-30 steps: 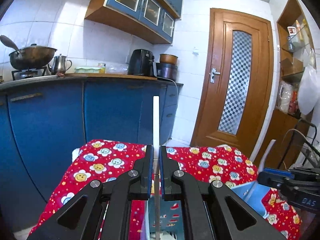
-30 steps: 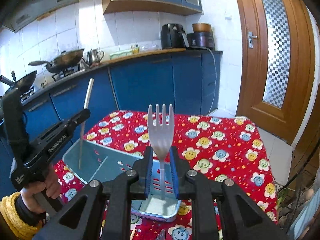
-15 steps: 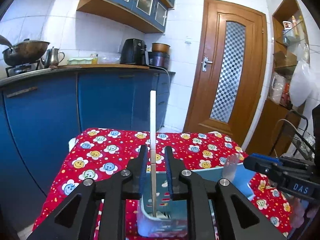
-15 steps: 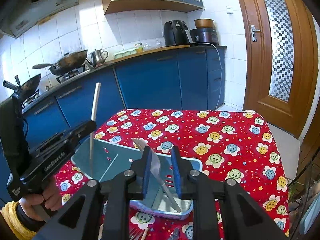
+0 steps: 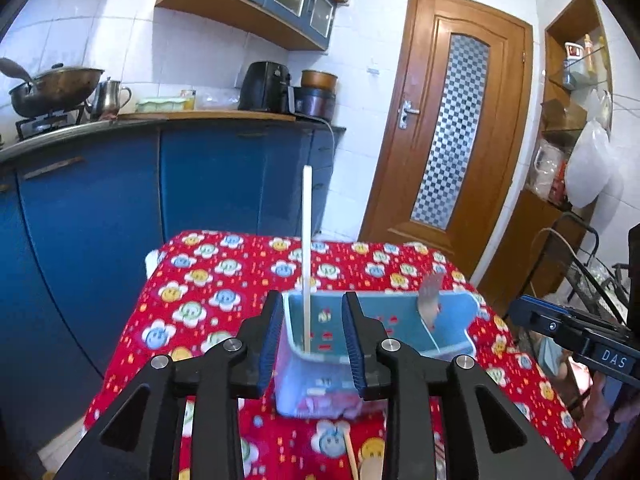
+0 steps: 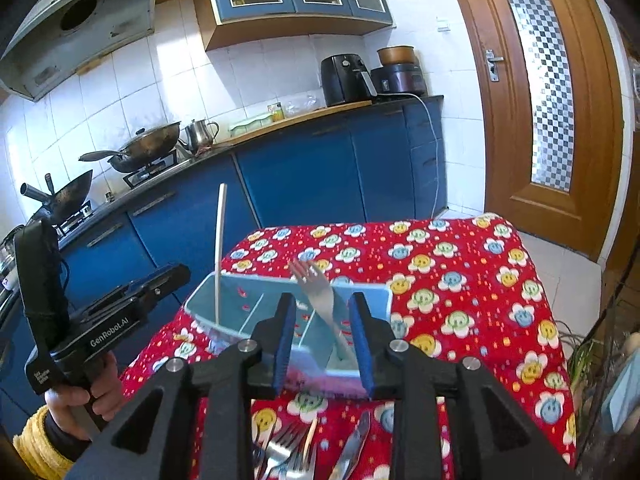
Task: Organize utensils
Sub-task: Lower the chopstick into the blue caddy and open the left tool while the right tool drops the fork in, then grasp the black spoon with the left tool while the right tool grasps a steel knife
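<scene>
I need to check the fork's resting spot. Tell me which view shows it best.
The right wrist view: the fork leans in the blue tray's right-hand compartment, tines up, handle visible to the bottom. In the left wrist view, only its blurred tines show above the tray wall.

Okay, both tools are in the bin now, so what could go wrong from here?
The chopstick stands nearly upright between the open left gripper fingers; pulling back carelessly could knock it over. The fork leans on a divider in the organizer bin and may slide. Loose cutlery lies under the right gripper.
</scene>
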Demonstrator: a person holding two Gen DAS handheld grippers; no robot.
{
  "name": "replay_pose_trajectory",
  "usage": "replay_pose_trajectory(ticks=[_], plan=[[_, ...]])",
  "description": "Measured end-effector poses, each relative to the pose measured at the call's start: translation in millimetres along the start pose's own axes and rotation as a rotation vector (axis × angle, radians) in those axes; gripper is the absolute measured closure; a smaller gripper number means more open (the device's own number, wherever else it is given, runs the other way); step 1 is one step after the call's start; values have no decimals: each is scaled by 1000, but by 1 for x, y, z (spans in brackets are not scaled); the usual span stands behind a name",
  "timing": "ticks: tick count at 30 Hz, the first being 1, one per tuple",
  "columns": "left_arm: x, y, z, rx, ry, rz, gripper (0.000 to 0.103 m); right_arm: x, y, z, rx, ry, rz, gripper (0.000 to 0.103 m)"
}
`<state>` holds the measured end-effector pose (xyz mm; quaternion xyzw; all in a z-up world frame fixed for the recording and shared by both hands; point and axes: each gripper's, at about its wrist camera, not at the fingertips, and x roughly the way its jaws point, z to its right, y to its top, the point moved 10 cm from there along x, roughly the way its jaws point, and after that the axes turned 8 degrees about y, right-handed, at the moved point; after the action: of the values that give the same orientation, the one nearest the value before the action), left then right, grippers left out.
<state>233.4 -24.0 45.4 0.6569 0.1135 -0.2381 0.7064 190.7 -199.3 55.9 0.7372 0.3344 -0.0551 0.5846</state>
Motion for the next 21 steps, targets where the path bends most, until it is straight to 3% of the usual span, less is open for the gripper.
replay_pose_trajectory(ticks=[21], plan=[[-28,-107,34,144,-69,-289,70,-39,-95,7,145,-6,-127,69]])
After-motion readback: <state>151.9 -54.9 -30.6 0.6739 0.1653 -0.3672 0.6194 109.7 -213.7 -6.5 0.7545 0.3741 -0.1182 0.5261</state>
